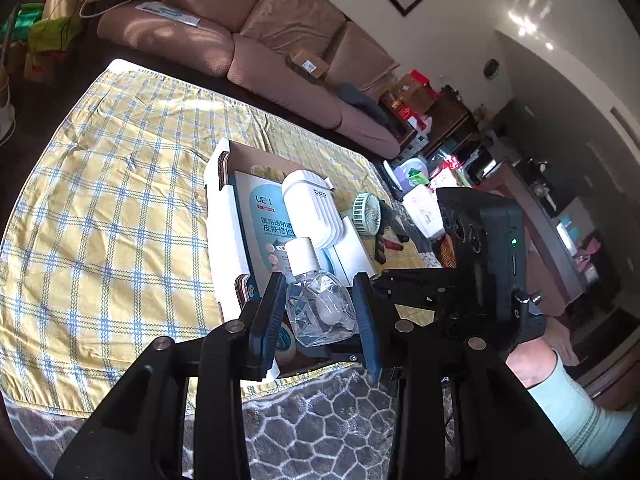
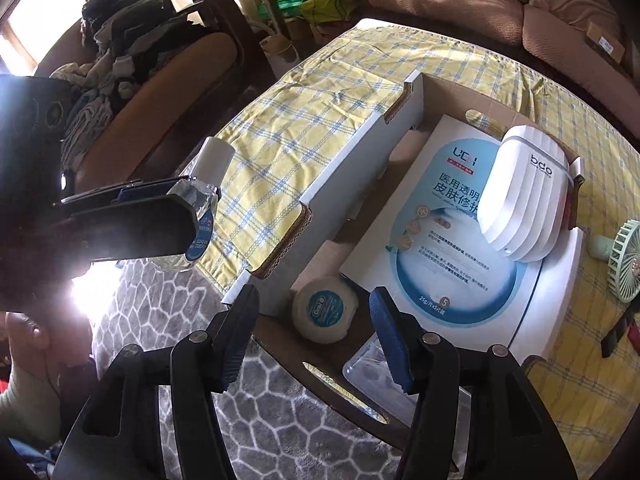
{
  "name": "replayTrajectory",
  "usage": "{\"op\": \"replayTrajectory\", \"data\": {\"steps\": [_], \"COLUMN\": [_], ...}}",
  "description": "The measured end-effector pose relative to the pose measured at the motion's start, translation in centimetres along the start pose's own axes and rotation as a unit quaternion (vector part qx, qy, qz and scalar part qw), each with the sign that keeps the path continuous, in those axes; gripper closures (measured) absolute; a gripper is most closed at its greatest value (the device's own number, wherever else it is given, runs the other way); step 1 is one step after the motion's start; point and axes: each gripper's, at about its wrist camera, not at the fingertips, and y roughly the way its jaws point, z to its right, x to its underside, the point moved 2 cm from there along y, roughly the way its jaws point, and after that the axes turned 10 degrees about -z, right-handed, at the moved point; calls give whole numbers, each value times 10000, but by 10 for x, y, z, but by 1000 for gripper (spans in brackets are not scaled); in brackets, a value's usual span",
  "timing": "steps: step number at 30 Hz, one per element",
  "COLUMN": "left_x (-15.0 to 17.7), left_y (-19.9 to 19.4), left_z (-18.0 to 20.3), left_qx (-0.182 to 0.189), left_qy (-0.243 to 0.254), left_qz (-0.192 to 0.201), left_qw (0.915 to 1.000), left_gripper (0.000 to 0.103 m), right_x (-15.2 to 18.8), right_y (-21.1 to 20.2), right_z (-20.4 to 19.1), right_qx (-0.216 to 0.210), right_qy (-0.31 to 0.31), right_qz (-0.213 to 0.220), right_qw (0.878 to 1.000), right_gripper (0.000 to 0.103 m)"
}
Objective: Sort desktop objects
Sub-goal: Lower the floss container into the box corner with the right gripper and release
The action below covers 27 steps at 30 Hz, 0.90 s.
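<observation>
The left gripper [image 1: 320,312] is clamped on a clear bottle [image 1: 316,304] with a white cap, held above the near end of the cardboard box [image 2: 348,160]; the right gripper [image 2: 316,340] hangs with its fingers apart over the same end. In the box lie a white round container [image 2: 325,310], a blue-and-white packet [image 2: 436,240] and a white ribbed device [image 2: 524,200]; a green fan [image 1: 367,214] sits on the table [image 1: 120,200] beside it.

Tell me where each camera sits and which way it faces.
Left wrist: on the left gripper, facing the open cardboard box and brown sofa; its fingers clamp a clear plastic bottle with white cap; a sleeved forearm shows.
Right wrist: on the right gripper, looking down into the box; fingers open, empty.
Shared: box, bottle, white ribbed bdo case, green handheld fan.
</observation>
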Motion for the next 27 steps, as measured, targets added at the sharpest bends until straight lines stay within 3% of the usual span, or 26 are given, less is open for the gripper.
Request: {"op": "replayTrajectory", "data": {"steps": [5, 7, 9, 11, 13, 16, 20, 22, 25, 27], "left_x": [0, -1, -2, -2, -4, -8, -7, -4, -2, -2], "left_y": [-2, -6, -10, -12, -10, 5, 16, 17, 15, 15], "left_z": [0, 0, -4, -8, -12, -16, -8, -5, 0, 3], "left_qx": [460, 890, 1447, 1853, 1850, 1339, 925, 603, 319, 38], "left_qy": [-95, -183, -325, -489, -554, -521, -367, -226, -62, 50], "left_qz": [62, 182, 277, 387, 440, 242, 63, 6, -46, -110], "left_qw": [9989, 9957, 9886, 9807, 9802, 9893, 9950, 9979, 9995, 9999], "left_gripper": [71, 73, 73, 73, 73, 73, 73, 73, 72, 63], "right_x": [4, 8, 13, 16, 20, 27, 30, 28, 25, 23], "right_y": [-37, -48, -57, -62, -68, -67, -62, -62, -59, -55], "right_z": [11, 17, 29, 39, 37, 32, 27, 30, 27, 23], "right_qx": [-936, -1463, -2152, -2476, -2181, -1420, -995, -1017, -579, -372], "right_qy": [359, 558, 877, 1162, 998, 909, 811, 817, 588, 380], "right_qz": [709, 939, 1209, 1382, 1507, 1331, 1218, 1228, 1093, 944], "right_qw": [9924, 9832, 9651, 9519, 9590, 9767, 9842, 9838, 9906, 9941], "right_gripper": [42, 43, 43, 43, 43, 43, 43, 43, 47, 52]}}
